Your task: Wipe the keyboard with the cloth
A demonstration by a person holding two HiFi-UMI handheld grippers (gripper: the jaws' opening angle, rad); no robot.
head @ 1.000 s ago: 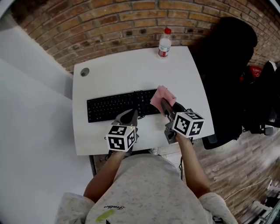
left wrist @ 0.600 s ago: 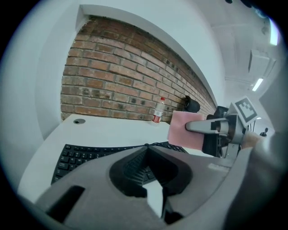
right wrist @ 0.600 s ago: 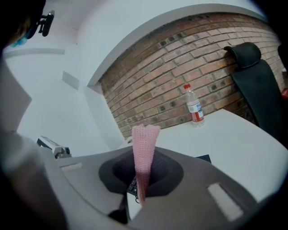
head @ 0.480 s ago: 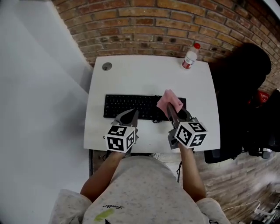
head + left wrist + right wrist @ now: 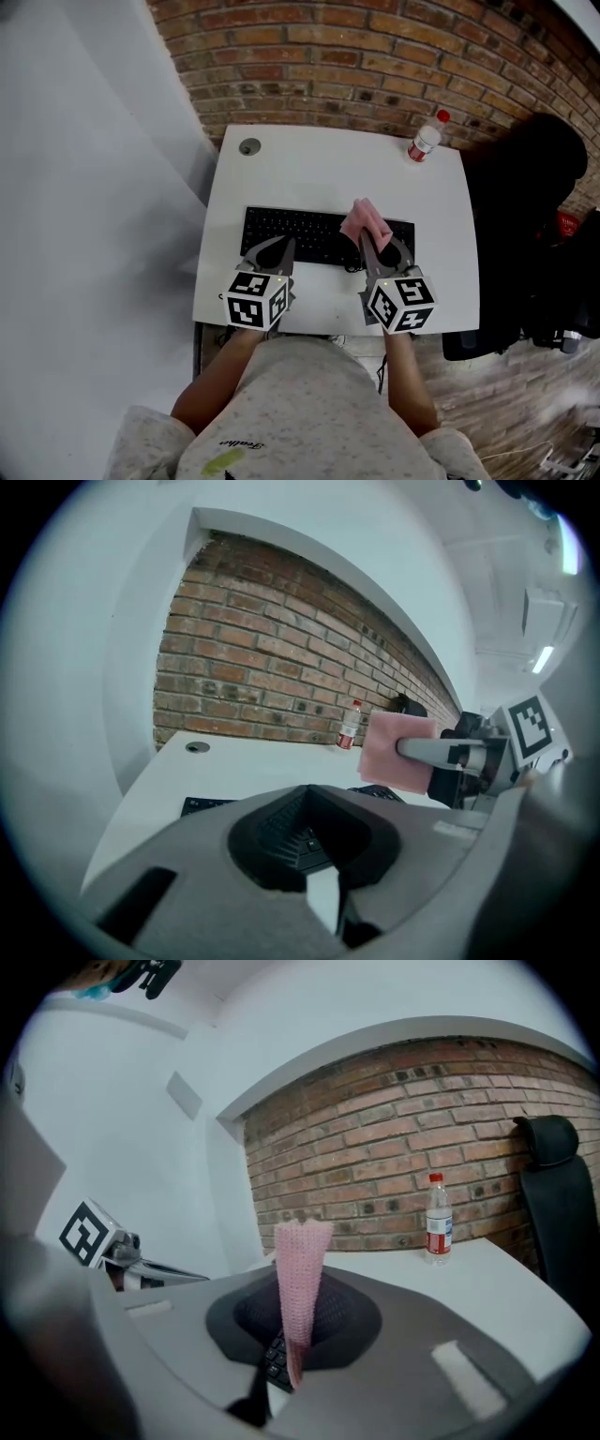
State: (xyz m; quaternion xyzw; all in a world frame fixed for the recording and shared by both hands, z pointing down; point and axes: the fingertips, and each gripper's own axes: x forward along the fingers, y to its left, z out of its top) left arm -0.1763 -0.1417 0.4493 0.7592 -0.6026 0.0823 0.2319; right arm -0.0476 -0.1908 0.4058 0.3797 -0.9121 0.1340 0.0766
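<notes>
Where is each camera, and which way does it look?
Head view: on the person's head, looking down at the keyboard; both forearms show.
Left gripper view: on the left gripper, facing the brick wall; its shut jaws show.
Right gripper view: on the right gripper, facing the brick wall; its jaws pinch the cloth.
Both gripper views share the bottle.

The cloth [image 5: 365, 223] hides some keyboard [image 5: 300, 232] keys; bottle [image 5: 425, 141] label too small to read.

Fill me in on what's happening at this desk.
A person is at a white table with a tool in each hand. The right tool is shut on a pink cloth, held over the right end of the black keyboard. The left tool is shut and empty, near the keyboard's front edge.
</notes>
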